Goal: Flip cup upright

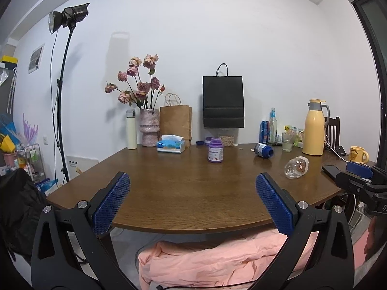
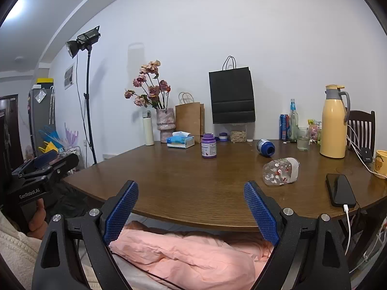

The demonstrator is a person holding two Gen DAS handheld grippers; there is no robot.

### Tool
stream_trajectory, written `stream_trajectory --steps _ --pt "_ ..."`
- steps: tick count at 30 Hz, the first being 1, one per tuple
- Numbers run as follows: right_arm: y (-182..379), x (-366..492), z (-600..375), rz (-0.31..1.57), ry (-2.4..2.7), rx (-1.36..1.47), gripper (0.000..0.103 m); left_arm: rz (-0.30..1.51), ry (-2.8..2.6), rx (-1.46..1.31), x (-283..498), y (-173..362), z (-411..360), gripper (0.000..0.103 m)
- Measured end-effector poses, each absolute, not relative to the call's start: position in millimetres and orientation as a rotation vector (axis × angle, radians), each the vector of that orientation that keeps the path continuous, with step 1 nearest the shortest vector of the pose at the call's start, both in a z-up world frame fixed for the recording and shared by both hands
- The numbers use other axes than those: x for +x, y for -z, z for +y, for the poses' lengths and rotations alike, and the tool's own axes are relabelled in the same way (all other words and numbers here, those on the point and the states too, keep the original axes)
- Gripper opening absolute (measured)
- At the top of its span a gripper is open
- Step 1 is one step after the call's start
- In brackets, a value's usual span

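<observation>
**Cup lies on its side; both hand-held grippers wait spread at the near edge**

The clear cup [image 2: 281, 171], printed with small red and white figures, lies tipped over on the brown wooden surface [image 2: 193, 181], toward its right part. Its white-banded end points to the back right. A dark phone [image 2: 340, 190] with a white cable plugged in lies near it, closer to the right edge, and a blue-capped bottle [image 2: 265, 147] lies on its side just behind the cup. A purple bottle [image 2: 208, 145] stands upright further left.

The right hand-held gripper [image 2: 191, 193] hovers over the near edge of the surface, its blue-padded fingers spread wide with nothing between them, well apart from the cup. The left hand-held gripper [image 1: 193, 184] is likewise released and empty at the near edge; from its view the cup [image 1: 296, 167] lies to the right, beyond the right finger. A yellow jug [image 1: 314, 128] and a yellow mug [image 1: 358, 154] stand at the far right.
</observation>
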State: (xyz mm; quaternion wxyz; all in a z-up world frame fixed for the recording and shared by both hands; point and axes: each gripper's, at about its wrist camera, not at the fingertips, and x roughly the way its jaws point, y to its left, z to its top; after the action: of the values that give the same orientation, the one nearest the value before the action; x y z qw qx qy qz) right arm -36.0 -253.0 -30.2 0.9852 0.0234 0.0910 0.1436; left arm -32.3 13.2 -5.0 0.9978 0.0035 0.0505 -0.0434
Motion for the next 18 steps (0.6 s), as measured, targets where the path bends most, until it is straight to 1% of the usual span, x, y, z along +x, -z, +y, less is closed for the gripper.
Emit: stream_trajectory --steps 18 --pt "31.2 -32.3 -256.1 0.196 -0.297 0.045 0.093 0.108 0.092 0.005 -31.2 5.3 13.0 0.103"
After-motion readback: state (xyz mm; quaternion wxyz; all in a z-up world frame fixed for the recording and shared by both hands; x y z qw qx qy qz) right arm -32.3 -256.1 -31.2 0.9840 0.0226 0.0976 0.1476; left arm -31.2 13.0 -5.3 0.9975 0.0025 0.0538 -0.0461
